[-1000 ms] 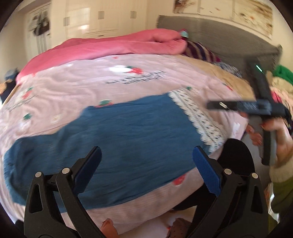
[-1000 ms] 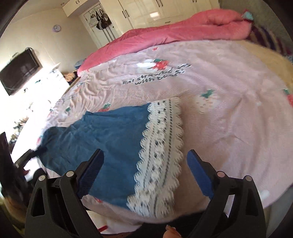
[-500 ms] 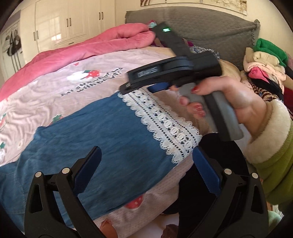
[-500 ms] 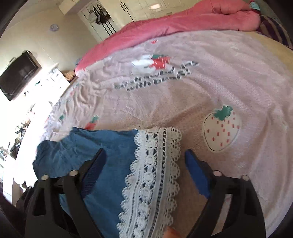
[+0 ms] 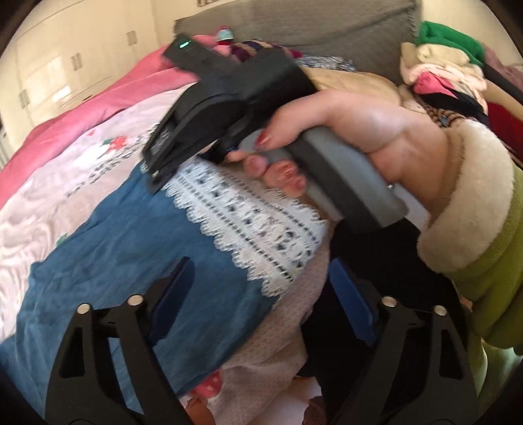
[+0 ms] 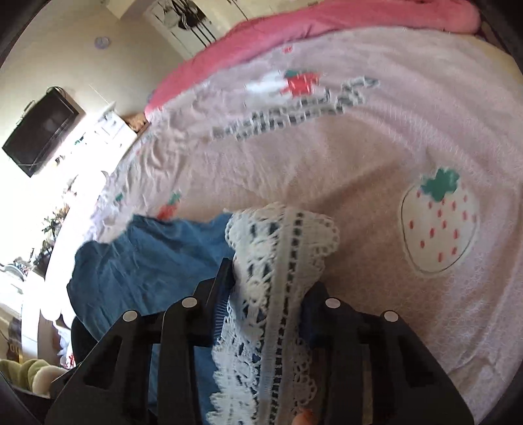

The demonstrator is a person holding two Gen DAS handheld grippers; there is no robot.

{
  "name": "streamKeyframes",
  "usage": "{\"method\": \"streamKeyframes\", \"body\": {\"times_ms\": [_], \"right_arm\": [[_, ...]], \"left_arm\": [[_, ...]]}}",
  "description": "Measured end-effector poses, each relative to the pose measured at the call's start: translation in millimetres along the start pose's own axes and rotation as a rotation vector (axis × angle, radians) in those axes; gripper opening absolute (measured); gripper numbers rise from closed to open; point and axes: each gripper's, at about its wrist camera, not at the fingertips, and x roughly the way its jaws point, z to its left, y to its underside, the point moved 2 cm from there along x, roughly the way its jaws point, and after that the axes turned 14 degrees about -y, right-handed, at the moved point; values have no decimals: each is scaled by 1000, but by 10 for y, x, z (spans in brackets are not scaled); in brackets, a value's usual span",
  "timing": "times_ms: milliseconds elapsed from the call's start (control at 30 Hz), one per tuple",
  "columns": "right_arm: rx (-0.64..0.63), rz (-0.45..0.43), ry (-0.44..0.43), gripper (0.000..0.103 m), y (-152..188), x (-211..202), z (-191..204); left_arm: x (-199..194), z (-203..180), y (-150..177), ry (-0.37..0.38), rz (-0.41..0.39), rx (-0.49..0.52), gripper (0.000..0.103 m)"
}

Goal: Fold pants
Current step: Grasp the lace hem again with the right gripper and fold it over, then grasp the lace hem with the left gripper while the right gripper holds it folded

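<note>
Blue denim pants with a white lace hem band [image 5: 130, 248] lie flat on the pink strawberry-print bed cover [image 6: 376, 157], close to the near edge of the bed. One pair is visible, with one lace band [image 6: 281, 261].

Right gripper [image 6: 266, 294]: jaws drawn narrow, clamped on the lace band, which bunches up between the two blue pads. The lace end rises off the cover here; the denim part stays flat to the left.

Left gripper [image 5: 258, 297]: jaws spread wide, holding nothing, hovering above the denim near the bed edge. One pad sits over the blue cloth, the other over dark shadow beyond the mattress edge.

Open room: the cover beyond and to the right of the lace band is bare fabric with printed strawberries and lettering. A rolled pink blanket [image 6: 294, 36] bounds the far edge.

View differences:
- The left wrist view shows the right hand [image 5: 353, 130] wrapped around the grey handle of the right gripper, a green sleeve with a cream cuff, a grey headboard [image 5: 327, 26] and one pile of mixed clothes [image 5: 451, 68] at the upper right.
- The right wrist view shows one wall-mounted black television [image 6: 41, 130] and one round wall clock [image 6: 102, 42]; neither appears in the left wrist view.
</note>
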Motion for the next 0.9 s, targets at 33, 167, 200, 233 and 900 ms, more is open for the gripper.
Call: {"method": "streamKeyframes", "body": {"times_ms": [33, 167, 200, 233, 900], "right_arm": [[-2, -6, -20, 36, 6, -23, 2], [-36, -3, -71, 26, 14, -34, 73], [-48, -4, -88, 24, 11, -33, 107], [-57, -11, -112, 23, 7, -44, 142], [33, -73, -85, 23, 26, -71, 71]], "left_arm": [[35, -35, -5, 2, 6, 20, 67], [150, -119, -8, 29, 43, 48, 50], [163, -141, -5, 26, 42, 57, 49], [174, -160, -3, 23, 39, 69, 48], [53, -99, 99, -56, -7, 59, 8]]}}
